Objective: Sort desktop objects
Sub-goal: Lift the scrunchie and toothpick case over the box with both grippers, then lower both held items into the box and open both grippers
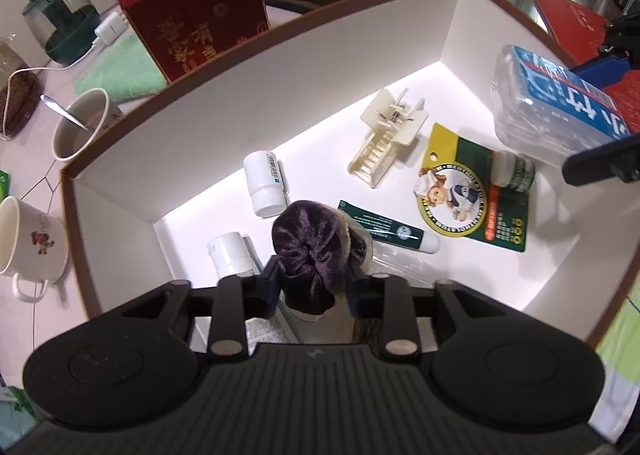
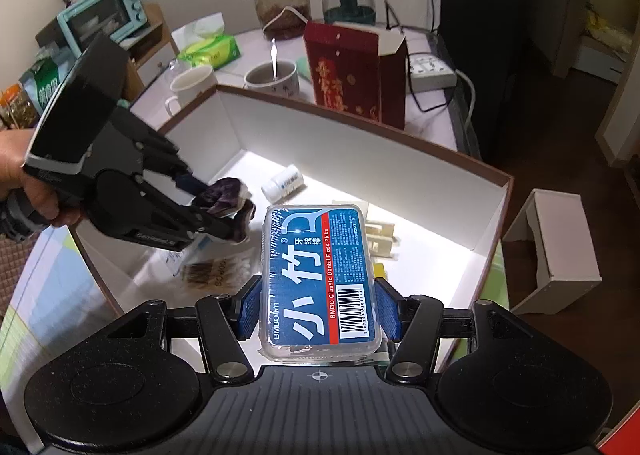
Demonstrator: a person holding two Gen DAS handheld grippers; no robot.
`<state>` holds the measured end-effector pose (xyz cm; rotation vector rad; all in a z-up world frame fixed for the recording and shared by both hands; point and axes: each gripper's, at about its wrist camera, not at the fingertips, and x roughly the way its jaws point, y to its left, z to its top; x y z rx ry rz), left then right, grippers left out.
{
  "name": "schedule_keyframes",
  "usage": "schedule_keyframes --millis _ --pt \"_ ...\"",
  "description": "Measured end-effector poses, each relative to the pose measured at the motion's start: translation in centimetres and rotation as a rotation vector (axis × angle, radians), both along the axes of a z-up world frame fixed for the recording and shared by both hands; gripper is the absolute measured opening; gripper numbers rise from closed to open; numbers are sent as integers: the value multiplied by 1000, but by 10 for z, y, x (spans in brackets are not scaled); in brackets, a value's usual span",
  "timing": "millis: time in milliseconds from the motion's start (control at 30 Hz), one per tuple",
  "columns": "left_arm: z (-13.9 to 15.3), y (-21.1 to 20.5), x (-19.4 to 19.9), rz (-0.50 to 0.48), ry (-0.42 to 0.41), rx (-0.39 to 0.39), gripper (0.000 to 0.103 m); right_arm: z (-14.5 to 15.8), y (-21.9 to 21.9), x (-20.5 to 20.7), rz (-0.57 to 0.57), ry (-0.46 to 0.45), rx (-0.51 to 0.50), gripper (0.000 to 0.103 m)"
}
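**Both grippers loaded, hanging over the white box**

So the left gripper [image 1: 313,287] has its fingers squeezed onto a dark purple velvet scrunchie [image 1: 310,251], held up above the floor of the big white open-top cardboard box with the brown rim [image 1: 256,67]. The right-wrist view shows the same thing from the side, scrunchie [image 2: 226,201] bunched at the tips and a hand [image 2: 24,175] on the handle.

The right gripper [image 2: 318,309] is clamped on a clear plastic box of dental floss picks with a blue label [image 2: 318,279], blue pads pressed against its two long sides, also over the box interior.

Lying on the box floor: a small white pill bottle on its side [image 1: 266,183], a cream plastic hair claw clip [image 1: 390,135], a green-and-yellow card pack with a cartoon bear [image 1: 476,195] with a little jar [image 1: 514,171] on it, and a dark green tube with a white cap [image 1: 384,229]. A bag of cotton swabs [image 2: 216,267] sits near the front wall.

Outside the box on the table: a red gift carton [image 1: 196,11], two mugs, one with a spoon [image 1: 80,123].
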<state>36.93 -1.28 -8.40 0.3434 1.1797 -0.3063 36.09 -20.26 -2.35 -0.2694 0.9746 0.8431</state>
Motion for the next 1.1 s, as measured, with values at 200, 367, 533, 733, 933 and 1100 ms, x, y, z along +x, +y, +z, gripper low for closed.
schedule_keyframes --millis 200,367,533,733,933,1100 --pt "-3 7 4 25 -1 -21 40 -14 7 7 96 33 -72 57" --pt "9 17 -3 41 -28 -53 40 -24 16 7 219 32 -168 57" --pt "21 23 -12 30 -46 -72 40 -35 26 5 353 43 -255 57" --pt "28 26 -24 25 -59 -89 40 -56 41 6 479 84 -332 57" --pt "29 29 -29 26 -64 -94 40 -71 53 11 531 145 -334 57" --pt "32 32 -29 37 -70 -97 40 -80 59 17 608 194 -317 57"
